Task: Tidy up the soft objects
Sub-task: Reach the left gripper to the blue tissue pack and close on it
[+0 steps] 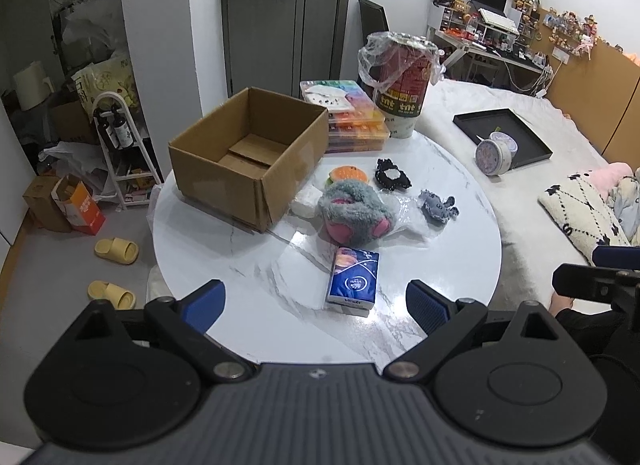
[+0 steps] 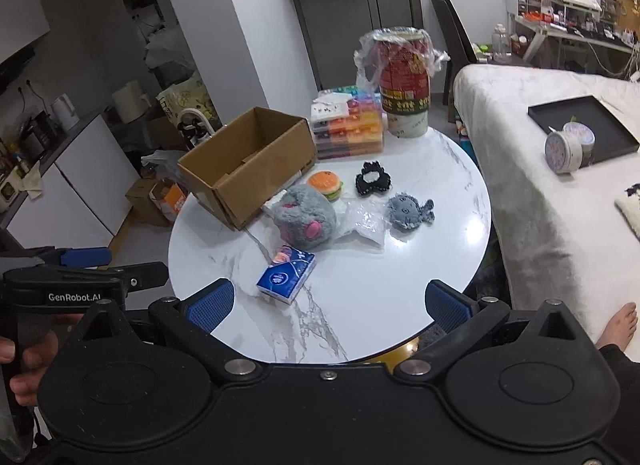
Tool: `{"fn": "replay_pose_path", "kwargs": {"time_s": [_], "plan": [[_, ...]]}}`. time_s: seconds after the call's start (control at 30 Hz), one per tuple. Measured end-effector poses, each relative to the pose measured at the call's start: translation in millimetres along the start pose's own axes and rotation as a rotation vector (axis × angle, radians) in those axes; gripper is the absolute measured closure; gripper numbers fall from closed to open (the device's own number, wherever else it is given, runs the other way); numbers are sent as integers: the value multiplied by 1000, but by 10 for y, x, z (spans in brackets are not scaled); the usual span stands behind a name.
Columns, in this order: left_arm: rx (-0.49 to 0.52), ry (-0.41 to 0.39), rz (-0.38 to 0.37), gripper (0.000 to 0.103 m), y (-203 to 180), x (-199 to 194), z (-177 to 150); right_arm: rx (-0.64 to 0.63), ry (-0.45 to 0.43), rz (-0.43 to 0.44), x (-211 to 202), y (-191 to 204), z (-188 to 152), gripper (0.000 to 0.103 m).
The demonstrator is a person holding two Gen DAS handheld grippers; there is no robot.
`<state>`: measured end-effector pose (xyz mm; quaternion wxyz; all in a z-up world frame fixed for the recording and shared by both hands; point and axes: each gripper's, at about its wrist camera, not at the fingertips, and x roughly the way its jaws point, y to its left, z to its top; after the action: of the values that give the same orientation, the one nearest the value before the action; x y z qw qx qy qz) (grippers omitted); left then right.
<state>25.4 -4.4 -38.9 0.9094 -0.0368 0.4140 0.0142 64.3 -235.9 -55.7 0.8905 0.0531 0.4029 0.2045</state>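
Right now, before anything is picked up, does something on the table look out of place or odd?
Mostly no. The tall paper cup behind the soft toys has crumpled clear plastic hanging loose from its rim. The cardboard box stands open and holds no soft toys.

Both fisheye wrist views look down and forward from the near edge of the round table (image 1: 460,185). The left view faces the cardboard box (image 1: 248,153); the right view sits further right. The 2 share the tabletop and bed (image 2: 540,205).
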Motion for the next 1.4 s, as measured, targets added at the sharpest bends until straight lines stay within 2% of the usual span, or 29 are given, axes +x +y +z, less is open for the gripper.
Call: {"fn": "replay_pose_path", "kwargs": {"time_s": [0.57, 0.97, 1.4], "plan": [[-90, 85, 12, 9, 81, 658, 65, 68, 64, 64, 638, -330, 196, 3], [-118, 115, 24, 14, 20, 947, 75, 93, 85, 72, 931, -500, 311, 17], [-90, 139, 10, 18, -157, 1264, 190, 68, 109, 63, 1217, -622, 481, 29]]}}
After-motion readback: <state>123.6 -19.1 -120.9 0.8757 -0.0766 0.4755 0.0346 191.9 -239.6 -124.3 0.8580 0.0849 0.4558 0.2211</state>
